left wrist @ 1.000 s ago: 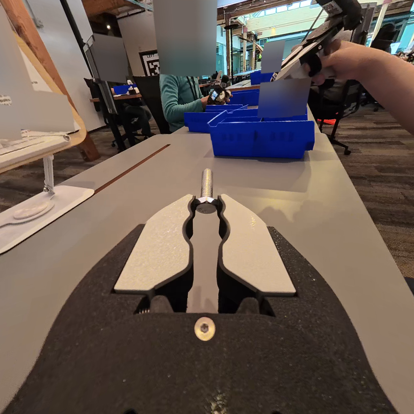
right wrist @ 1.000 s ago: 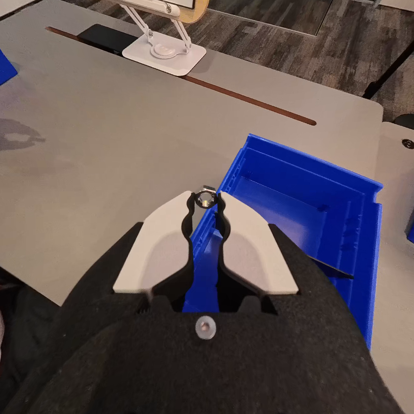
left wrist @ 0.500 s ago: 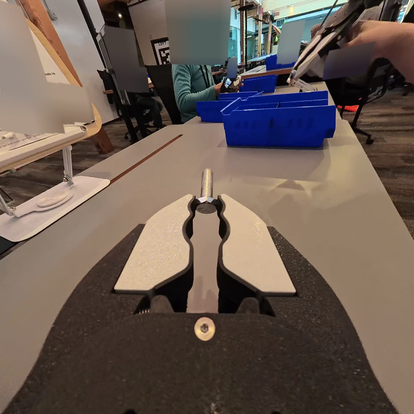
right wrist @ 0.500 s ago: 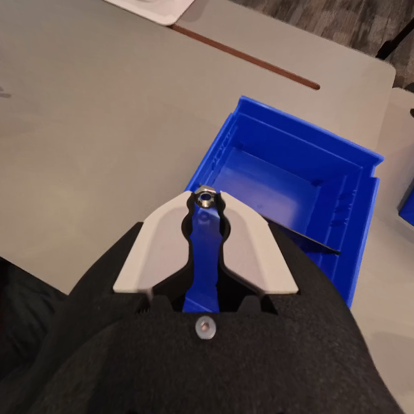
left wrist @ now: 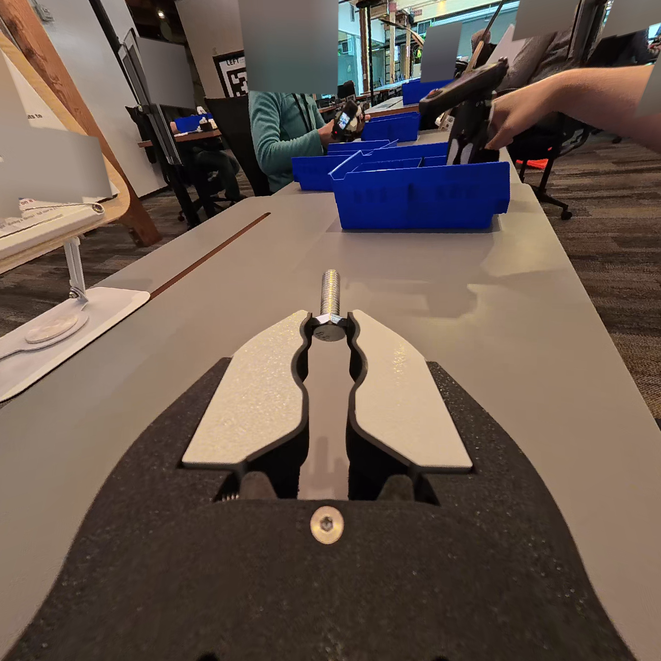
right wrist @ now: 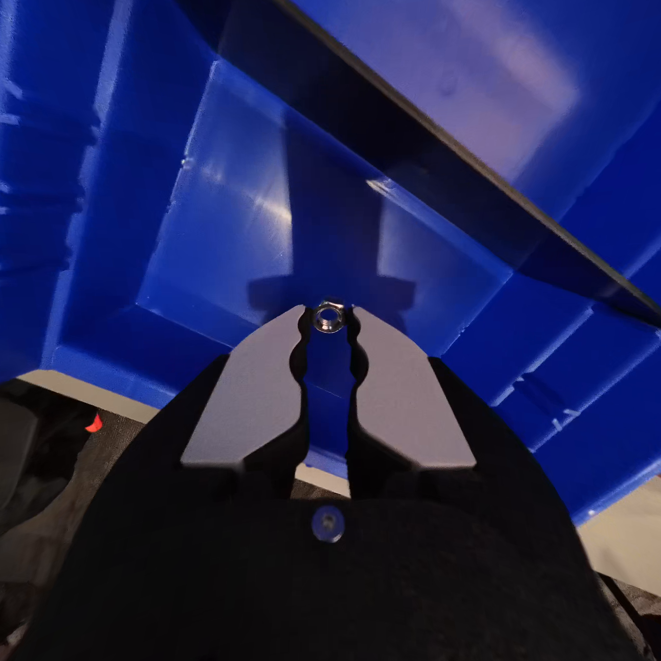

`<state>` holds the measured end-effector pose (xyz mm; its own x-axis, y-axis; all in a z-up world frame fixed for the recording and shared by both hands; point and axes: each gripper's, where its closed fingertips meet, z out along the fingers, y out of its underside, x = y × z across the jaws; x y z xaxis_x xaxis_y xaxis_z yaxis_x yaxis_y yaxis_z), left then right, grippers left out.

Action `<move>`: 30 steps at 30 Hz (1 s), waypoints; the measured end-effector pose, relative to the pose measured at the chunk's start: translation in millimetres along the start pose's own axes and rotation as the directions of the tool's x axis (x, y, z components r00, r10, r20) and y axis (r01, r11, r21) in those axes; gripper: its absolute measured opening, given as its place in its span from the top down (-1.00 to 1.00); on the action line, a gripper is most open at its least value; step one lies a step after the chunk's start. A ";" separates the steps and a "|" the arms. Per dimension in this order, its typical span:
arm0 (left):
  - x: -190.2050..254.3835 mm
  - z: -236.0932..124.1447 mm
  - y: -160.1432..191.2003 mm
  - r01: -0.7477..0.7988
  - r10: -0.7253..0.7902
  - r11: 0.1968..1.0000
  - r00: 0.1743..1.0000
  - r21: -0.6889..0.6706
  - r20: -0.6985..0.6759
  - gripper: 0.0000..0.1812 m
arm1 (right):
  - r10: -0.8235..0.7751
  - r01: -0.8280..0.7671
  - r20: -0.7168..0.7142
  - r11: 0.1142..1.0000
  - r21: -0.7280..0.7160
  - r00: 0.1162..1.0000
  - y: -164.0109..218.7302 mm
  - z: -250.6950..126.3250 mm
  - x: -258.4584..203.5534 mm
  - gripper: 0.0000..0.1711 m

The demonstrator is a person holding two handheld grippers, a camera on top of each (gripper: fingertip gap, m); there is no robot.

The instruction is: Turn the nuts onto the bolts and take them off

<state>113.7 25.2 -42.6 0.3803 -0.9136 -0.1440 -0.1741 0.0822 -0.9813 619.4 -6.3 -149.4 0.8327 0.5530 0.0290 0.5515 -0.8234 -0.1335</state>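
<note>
**Bolt clamped over the worktop, nut held down inside a blue bin**

Left wrist view: left gripper [left wrist: 329, 323] is clenched on the hex head of a silver bolt [left wrist: 329, 304], centre of frame. Bolt's long axis runs straight away from the camera along the fingers, threaded shank pointing toward the top of the frame, out over the grey worktop [left wrist: 483, 357]. No nut on the shank.

Upper right of the same view: right gripper [left wrist: 461, 152], held by a bare hand [left wrist: 508, 121] with the forearm coming in from the right edge. It tips steeply downward, fingertips dipped below the rim of the blue bin [left wrist: 422, 196] standing on the worktop in the upper middle of the frame. More blue bins behind it.

Right wrist view: right gripper [right wrist: 328, 316] grasps a small silver nut [right wrist: 327, 319] between its fingertips, centre of frame. Nut's threaded hole faces the camera, so its axis lies along the fingers. Blue bin [right wrist: 214, 214] fills the upper frame; the compartment floor under the nut shows only the gripper's shadow. A dark divider [right wrist: 465, 150] crosses diagonally from top centre to right edge; the compartment beyond it also looks bare, though blurred.
</note>
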 end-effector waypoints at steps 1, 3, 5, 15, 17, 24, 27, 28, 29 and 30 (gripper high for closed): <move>0.1 0.1 0.0 0.002 -0.002 1.000 1.000 0.000 -0.001 0.80 | -0.001 0.001 0.001 1.000 -0.011 1.000 -0.4 3.6 1.2 0.78; 0.0 -0.2 -0.4 0.003 -0.003 1.000 1.000 0.001 0.000 0.80 | -0.010 0.010 -0.003 0.999 -0.035 1.000 0.6 10.1 2.5 0.78; -0.2 -0.7 -0.8 0.003 -0.003 1.000 1.000 0.002 0.001 0.80 | -0.011 0.010 -0.005 0.999 -0.049 1.000 1.0 14.5 2.9 0.78; 4.1 -2.2 -3.2 -0.005 0.005 1.000 1.000 -0.001 -0.020 0.80 | 0.035 -0.038 0.024 0.988 0.150 0.999 -13.3 -0.2 7.1 0.72; 6.1 -2.6 -5.6 -0.010 0.010 1.000 1.000 0.005 -0.026 0.80 | 0.039 -0.038 -0.001 0.975 0.219 0.999 -18.3 -20.2 8.9 0.69; 15.7 -2.2 -14.8 -0.005 0.008 0.999 0.998 0.040 -0.061 0.80 | -0.351 0.319 -0.123 0.580 0.750 0.928 -130.5 -181.2 -120.9 0.68; 22.6 -1.2 -16.2 -0.010 0.013 0.999 0.996 0.047 -0.084 0.80 | -0.582 0.395 -0.158 0.306 0.866 0.798 -179.9 -211.8 -227.8 0.69; 25.1 -1.3 -16.7 -0.016 0.021 0.999 0.996 0.049 -0.091 0.80 | -0.643 0.398 -0.150 0.259 0.880 0.751 -194.0 -209.2 -258.4 0.70; 27.4 -1.3 -17.5 -0.016 0.021 0.998 0.995 0.052 -0.099 0.80 | -0.694 0.401 -0.144 0.224 0.888 0.706 -207.6 -202.4 -285.5 0.70; 30.2 -1.5 -18.9 -0.012 0.019 0.998 0.993 0.060 -0.114 0.80 | -0.736 0.413 -0.146 0.194 0.890 0.661 -220.2 -192.0 -309.1 0.69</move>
<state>127.1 -4.5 -28.2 0.2713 -0.9512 -0.1473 -0.1244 0.1171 -0.9853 250.2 -20.4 61.2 0.1512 0.9533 0.2616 0.4063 0.1814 -0.8956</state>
